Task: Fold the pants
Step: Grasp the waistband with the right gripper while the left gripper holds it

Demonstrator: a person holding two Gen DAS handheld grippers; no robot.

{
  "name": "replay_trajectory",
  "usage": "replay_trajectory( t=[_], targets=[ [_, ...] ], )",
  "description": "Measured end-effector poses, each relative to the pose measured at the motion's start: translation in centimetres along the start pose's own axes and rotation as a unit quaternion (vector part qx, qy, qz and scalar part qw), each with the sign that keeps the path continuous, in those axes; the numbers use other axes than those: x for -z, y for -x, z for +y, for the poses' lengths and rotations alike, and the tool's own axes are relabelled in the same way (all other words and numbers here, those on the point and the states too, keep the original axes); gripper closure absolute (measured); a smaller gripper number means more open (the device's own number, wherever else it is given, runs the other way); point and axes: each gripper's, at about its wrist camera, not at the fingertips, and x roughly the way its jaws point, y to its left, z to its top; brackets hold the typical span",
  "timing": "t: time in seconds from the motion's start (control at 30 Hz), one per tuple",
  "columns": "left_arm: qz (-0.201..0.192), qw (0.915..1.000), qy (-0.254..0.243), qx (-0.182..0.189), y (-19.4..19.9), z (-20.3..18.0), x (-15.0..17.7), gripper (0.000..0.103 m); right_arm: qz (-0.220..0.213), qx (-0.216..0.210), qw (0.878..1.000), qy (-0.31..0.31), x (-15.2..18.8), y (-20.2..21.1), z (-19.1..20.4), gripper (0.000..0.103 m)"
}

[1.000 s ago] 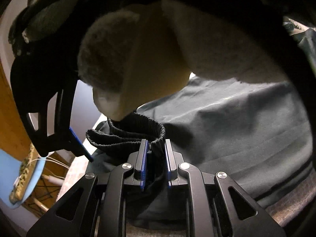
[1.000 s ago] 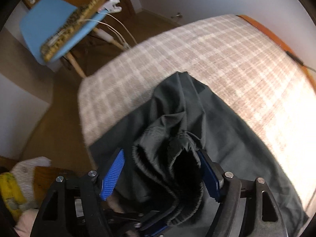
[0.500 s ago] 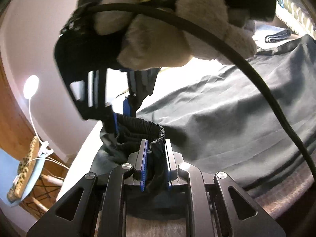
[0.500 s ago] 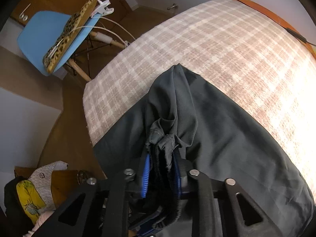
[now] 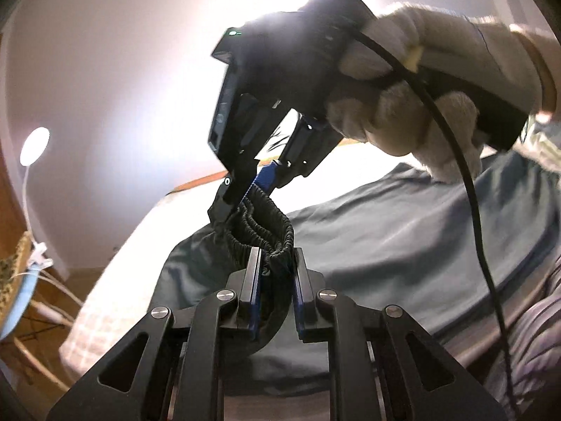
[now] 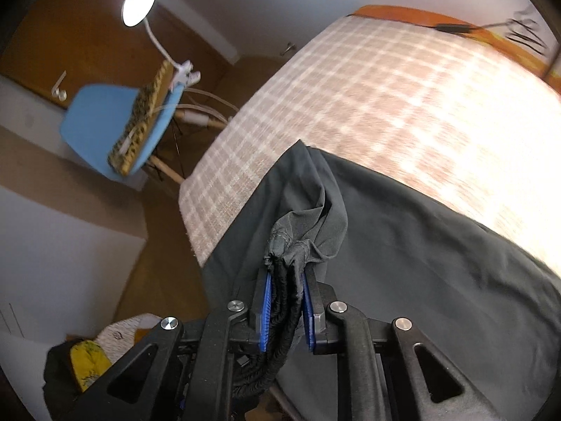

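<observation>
Two grippers hold the pants (image 6: 403, 263) at the elastic waistband (image 5: 270, 226). I have the left gripper (image 5: 275, 273) with its fingers closed on one bunched section of the band, and the right gripper (image 6: 285, 293) with its fingers closed on another section just beside it. The left wrist view shows the right gripper (image 5: 257, 184) above mine, clamping the same band. The dark garment lies spread over the checked bed (image 6: 403, 105), near the corner facing the blue chair (image 6: 105, 129), with only the waistband raised off the cover. I judge the task to be at an early stage: both grasps are secured, no completed fold is visible, and the legs lie out of view.
</observation>
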Motion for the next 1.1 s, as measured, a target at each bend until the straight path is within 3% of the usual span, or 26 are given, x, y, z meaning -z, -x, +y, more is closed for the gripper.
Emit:
replay_trajectory(
  t=[0.53,0.8,1.1],
  targets=[
    [-0.008,0.9880,0.006,0.154,-0.1,-10.2,-6.1,0.089,-0.069,0.042,0.995,-0.051,8.8,12.4,-6.7,0.089],
    [0.010,0.9740,-0.009,0.226,-0.7,-14.4,-8.5,0.089,-0.096,0.068,0.989,-0.087,12.9,17.3,-10.8,0.089],
    [0.029,0.9556,-0.063,0.286,-1.4,-20.7,-10.9,0.089,-0.123,0.093,0.979,-0.131,18.1,22.6,-16.0,0.089]
  ],
)
